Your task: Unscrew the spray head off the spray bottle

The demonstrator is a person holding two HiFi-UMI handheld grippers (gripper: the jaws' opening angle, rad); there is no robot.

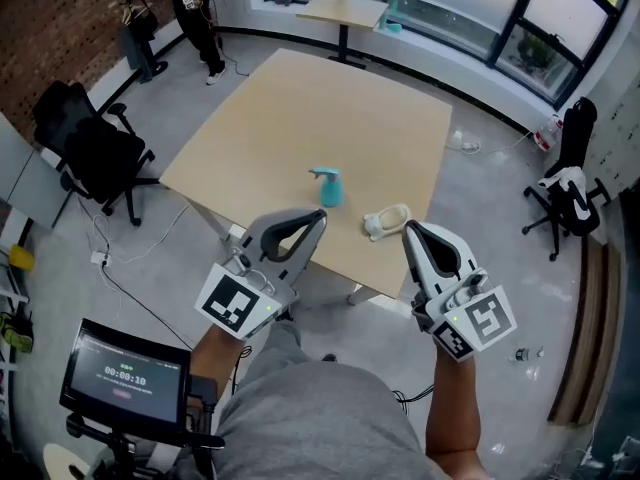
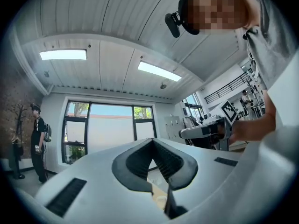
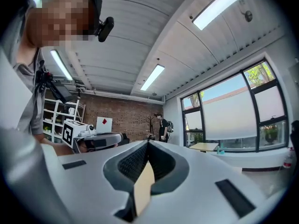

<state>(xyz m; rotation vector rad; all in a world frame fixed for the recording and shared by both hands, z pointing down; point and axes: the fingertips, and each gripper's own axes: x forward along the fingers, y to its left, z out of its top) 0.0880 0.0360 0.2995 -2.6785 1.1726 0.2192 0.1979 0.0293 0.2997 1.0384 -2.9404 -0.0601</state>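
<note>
A small turquoise spray bottle with its spray head on stands upright on the light wooden table, near the front edge. My left gripper is shut and empty, held off the table's near edge, just short of the bottle. Off the same edge to the right, my right gripper is shut with nothing in it. Both gripper views point up at the room: left gripper tips meet, right gripper tips meet. The bottle does not show in them.
A white roll-like object lies on the table right of the bottle. Black office chairs stand on the left and right. A person stands at the far left. A monitor sits near my left side.
</note>
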